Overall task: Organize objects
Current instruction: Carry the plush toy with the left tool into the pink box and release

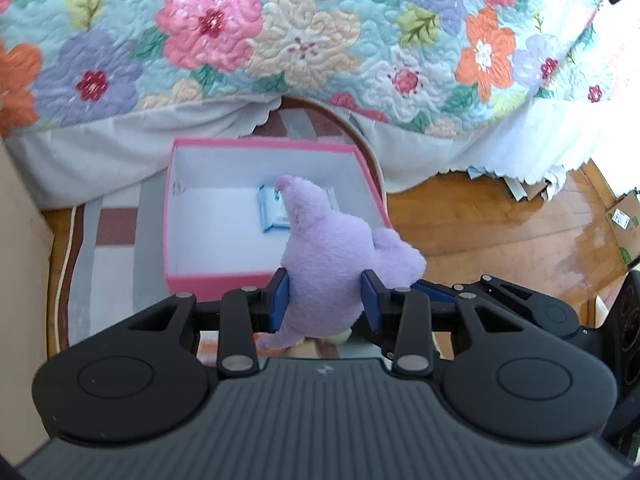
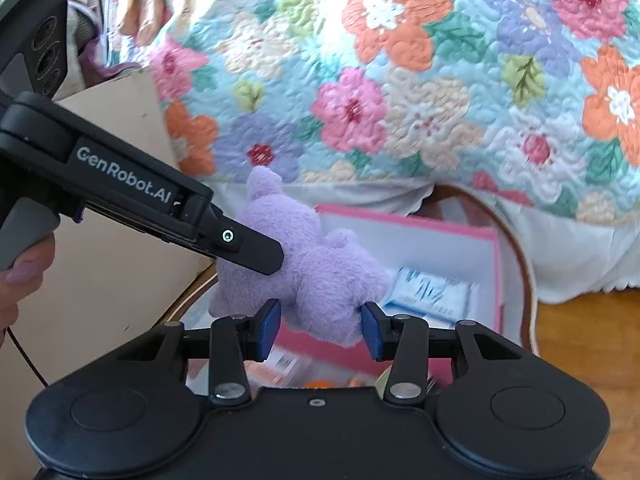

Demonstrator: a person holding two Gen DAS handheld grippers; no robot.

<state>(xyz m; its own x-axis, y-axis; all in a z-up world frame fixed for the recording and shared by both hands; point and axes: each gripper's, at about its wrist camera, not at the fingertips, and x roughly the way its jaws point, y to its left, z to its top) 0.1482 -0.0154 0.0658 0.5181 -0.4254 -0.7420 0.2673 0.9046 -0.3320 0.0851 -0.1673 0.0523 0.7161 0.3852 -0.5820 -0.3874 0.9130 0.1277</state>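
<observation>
A fluffy purple plush toy (image 1: 320,256) hangs in the air over the near edge of a pink box (image 1: 264,142) with a white inside. My left gripper (image 1: 324,300) is shut on the plush's body, its blue pads pressing both sides. My right gripper (image 2: 320,330) grips the same plush (image 2: 316,268) lower down from the other side. In the right wrist view the left gripper's black fingertip (image 2: 264,256) presses into the plush. A blue-and-white packet (image 1: 272,208) lies flat in the box (image 2: 496,280).
A floral quilt (image 1: 320,40) hangs off the bed behind the box. The box sits on a striped rug (image 1: 112,248) with wood floor (image 1: 500,220) to its right. A beige cardboard panel (image 2: 104,248) stands on the left. Small packets (image 2: 280,360) lie below my right gripper.
</observation>
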